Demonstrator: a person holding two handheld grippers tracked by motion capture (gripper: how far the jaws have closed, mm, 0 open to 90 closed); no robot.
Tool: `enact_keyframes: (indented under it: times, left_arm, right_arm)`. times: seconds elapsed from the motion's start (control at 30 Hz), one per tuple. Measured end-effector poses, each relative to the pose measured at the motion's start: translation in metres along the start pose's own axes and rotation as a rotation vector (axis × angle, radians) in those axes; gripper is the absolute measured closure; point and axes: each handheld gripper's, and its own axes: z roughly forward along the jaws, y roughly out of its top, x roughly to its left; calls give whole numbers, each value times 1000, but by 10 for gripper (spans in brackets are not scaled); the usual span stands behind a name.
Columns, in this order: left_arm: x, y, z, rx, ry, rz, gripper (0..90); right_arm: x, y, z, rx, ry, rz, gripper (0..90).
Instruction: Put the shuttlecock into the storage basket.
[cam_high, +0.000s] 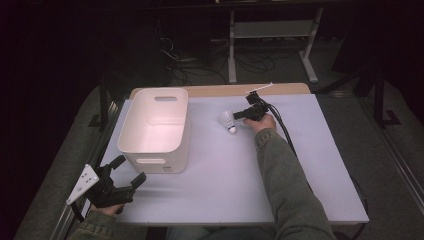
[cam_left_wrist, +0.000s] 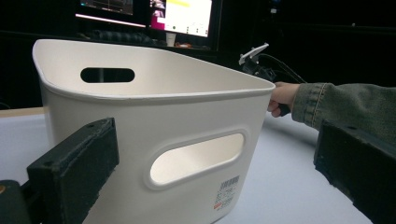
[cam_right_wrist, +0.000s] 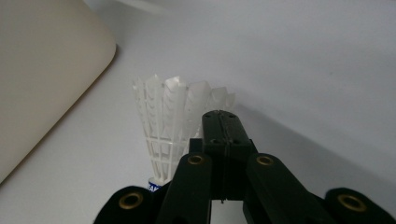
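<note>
A white feathered shuttlecock (cam_high: 228, 121) lies on the pale table right of a white plastic bin (cam_high: 155, 127). My right gripper (cam_high: 236, 115) is beside its skirt. In the right gripper view the shuttlecock (cam_right_wrist: 168, 121) sits just left of and behind my right gripper (cam_right_wrist: 220, 114), whose jaws are pressed together with nothing visible between them. My left gripper (cam_high: 132, 167) is at the table's near left corner, open and pointing at the bin's near wall. In the left gripper view my left gripper (cam_left_wrist: 214, 140) has its jaws wide apart, framing the bin (cam_left_wrist: 154, 107) with its handle slot.
The table (cam_high: 300, 170) has bare surface right of and in front of the shuttlecock. A sleeved forearm (cam_high: 282, 175) crosses it from the near edge. Table legs and cables (cam_high: 210, 65) are on the floor beyond the far edge. Lit monitors (cam_left_wrist: 182, 16) glow behind the bin.
</note>
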Motion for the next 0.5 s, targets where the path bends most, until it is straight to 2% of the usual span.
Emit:
enact_keyframes:
  times: [0.2,0.5]
  left_arm:
    - [0,0,0,-4,-2,-1,0]
    - [0,0,0,-3,-2,1,0]
  right_arm:
    - [3,1,4,11,34,-2,891]
    - [11,2,10,32,62,-30,891]
